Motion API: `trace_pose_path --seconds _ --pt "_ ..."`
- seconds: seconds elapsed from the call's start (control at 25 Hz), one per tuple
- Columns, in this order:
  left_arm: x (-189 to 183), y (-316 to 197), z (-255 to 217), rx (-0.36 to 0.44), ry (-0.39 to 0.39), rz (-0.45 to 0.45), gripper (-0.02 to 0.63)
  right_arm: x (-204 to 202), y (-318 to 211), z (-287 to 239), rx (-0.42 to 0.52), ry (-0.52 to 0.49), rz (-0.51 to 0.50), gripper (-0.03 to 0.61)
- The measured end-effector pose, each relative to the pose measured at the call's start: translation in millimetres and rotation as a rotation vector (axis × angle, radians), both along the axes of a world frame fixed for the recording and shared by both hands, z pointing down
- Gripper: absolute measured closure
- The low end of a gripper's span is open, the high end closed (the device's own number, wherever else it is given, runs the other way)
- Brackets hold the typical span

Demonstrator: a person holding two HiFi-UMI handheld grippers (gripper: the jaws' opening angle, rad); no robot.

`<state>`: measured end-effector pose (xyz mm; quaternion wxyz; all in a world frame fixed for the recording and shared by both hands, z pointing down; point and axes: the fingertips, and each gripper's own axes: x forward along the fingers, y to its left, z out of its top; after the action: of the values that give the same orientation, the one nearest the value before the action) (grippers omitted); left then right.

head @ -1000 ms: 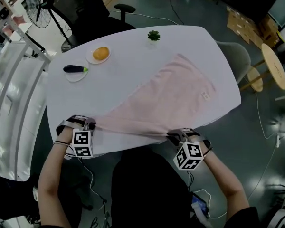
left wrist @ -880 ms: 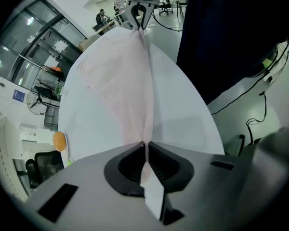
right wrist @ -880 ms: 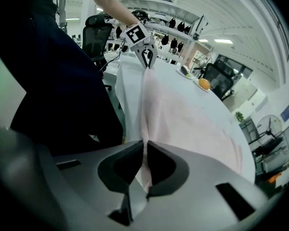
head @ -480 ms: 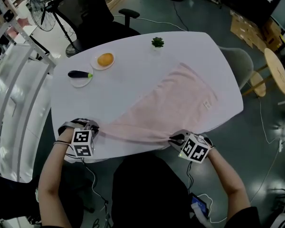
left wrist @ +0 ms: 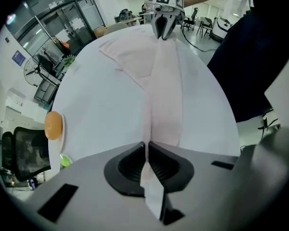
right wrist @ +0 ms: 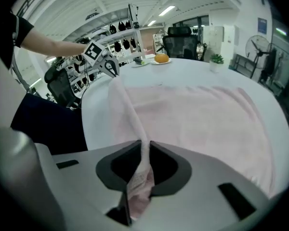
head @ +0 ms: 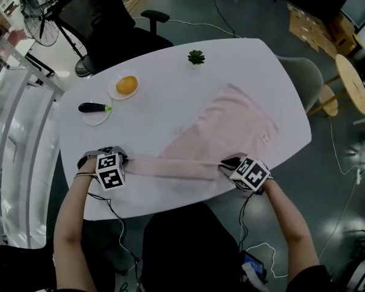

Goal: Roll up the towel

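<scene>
left claw [left wrist: 146,150] gripping towel [head: 225,132], right claw [right wrist: 145,150] just opening around it, orange [head: 127,84], eggplant [head: 92,107] beyond

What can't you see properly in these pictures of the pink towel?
- Words on the label of the towel: head view, too small to read.
- Towel corner inside the left hand-held gripper: left gripper view, the closed jaws cover it.
- Layers under the folded front strip: head view, the top layer hides them.
- Orange food: head view, too small to name.
</scene>
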<state>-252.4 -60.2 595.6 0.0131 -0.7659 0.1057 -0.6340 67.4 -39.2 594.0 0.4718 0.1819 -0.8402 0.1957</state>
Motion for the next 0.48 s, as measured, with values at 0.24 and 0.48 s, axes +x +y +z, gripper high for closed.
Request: trace_pose_path --seconds 0.24,0.48 --pt "6.5 -18.2 17.3 0.029 -0.037 0.029 0.578 2.4 -9.7 13.4 -0.004 0.046 0.052 0.500" --pt "4.7 -23.1 9.7 0.059 -0.011 0.023 0.521 10.2 -15.8 -4.6 0.072 -0.002 0.115 0.418"
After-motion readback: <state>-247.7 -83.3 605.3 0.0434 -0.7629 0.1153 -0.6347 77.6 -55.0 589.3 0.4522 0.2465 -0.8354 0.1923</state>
